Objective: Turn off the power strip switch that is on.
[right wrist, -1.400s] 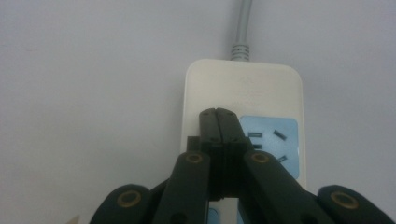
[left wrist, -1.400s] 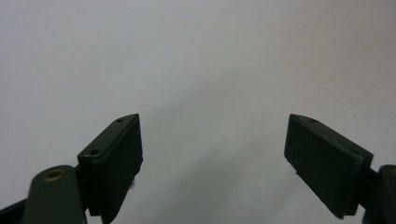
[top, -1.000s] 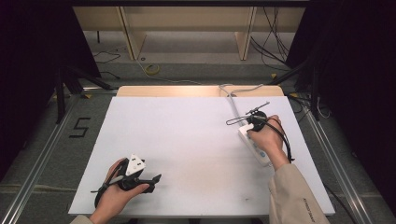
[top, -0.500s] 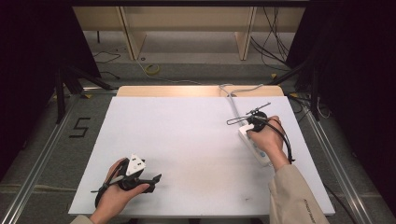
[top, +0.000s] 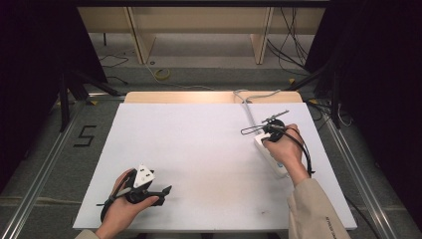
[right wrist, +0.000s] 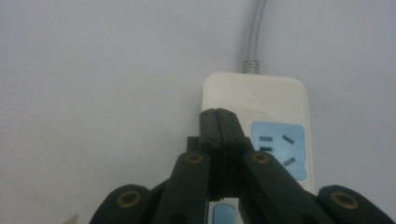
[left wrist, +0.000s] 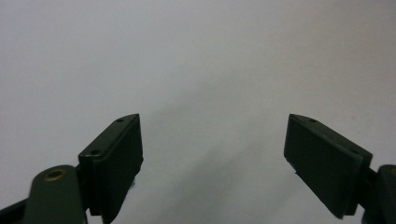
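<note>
A white power strip (top: 276, 160) lies on the right side of the white table (top: 199, 144), with its grey cable (top: 246, 99) running off the far edge. My right gripper (top: 269, 134) is over the strip's far end. In the right gripper view its jaws (right wrist: 217, 113) are shut with nothing between them, their tips over the strip (right wrist: 254, 95) just left of a blue socket panel (right wrist: 279, 149). Whether they touch it I cannot tell. My left gripper (top: 163, 190) rests near the front left edge, pointing right. Its jaws (left wrist: 213, 121) stand wide open over bare table.
A wooden board (top: 179, 97) shows along the table's far edge. On the floor to the left is a black mark like a 5 (top: 85, 135). Metal rails (top: 45, 169) run along both sides, and cables lie on the floor behind the table (top: 293, 40).
</note>
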